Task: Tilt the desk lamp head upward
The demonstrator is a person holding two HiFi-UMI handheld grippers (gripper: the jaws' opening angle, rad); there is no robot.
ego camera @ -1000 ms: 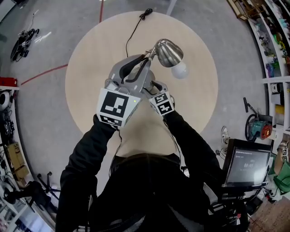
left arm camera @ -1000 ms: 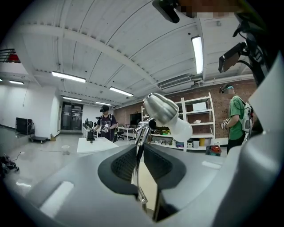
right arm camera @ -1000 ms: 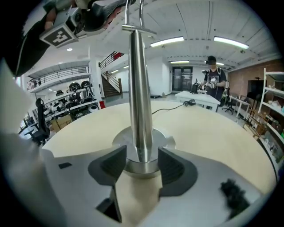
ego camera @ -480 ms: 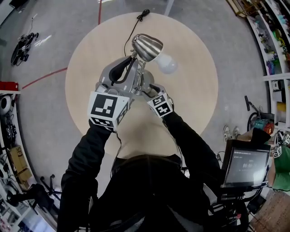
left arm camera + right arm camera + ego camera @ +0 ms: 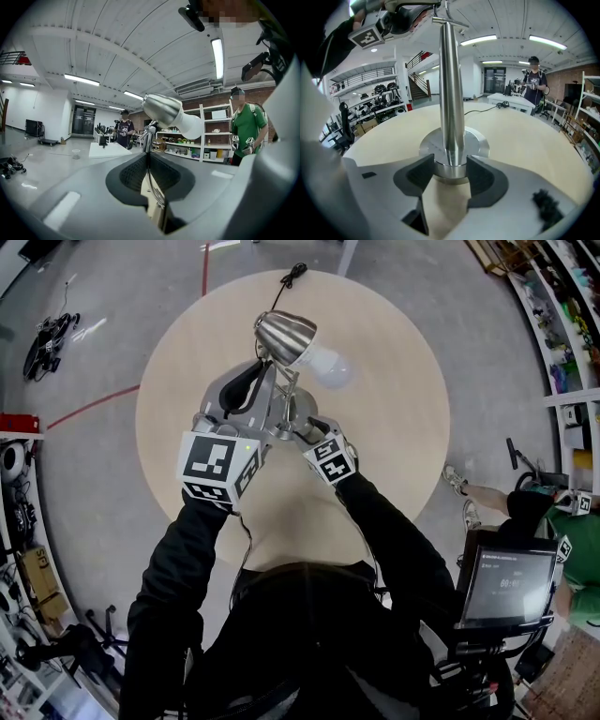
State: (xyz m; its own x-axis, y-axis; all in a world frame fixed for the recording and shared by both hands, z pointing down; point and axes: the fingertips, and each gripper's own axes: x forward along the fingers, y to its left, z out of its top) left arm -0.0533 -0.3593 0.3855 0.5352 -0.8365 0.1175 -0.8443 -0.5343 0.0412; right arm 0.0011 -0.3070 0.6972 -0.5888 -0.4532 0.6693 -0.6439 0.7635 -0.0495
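A brushed-metal desk lamp stands on the round wooden table (image 5: 394, 456). Its head (image 5: 286, 337) with a white bulb (image 5: 330, 368) points right and away from me. My left gripper (image 5: 270, 381) is closing its jaws on the thin neck rod (image 5: 148, 161) just below the head (image 5: 161, 108), and the pads pinch the rod. My right gripper (image 5: 300, 425) is shut on the collar (image 5: 451, 166) at the foot of the upright pole (image 5: 452, 84), over the round base (image 5: 480, 140). In the head view the base is mostly hidden by the grippers.
The lamp's black cord (image 5: 277, 296) runs to the table's far edge. A monitor (image 5: 506, 587) stands at my right, with a person in green (image 5: 562, 531) beside it. Shelves (image 5: 562, 324) line the right wall. Another person (image 5: 124, 129) stands by a white table far off.
The lamp head has swung from right of the grippers to the left and farther away, and the left gripper went with it. A person in green has come in at the right.
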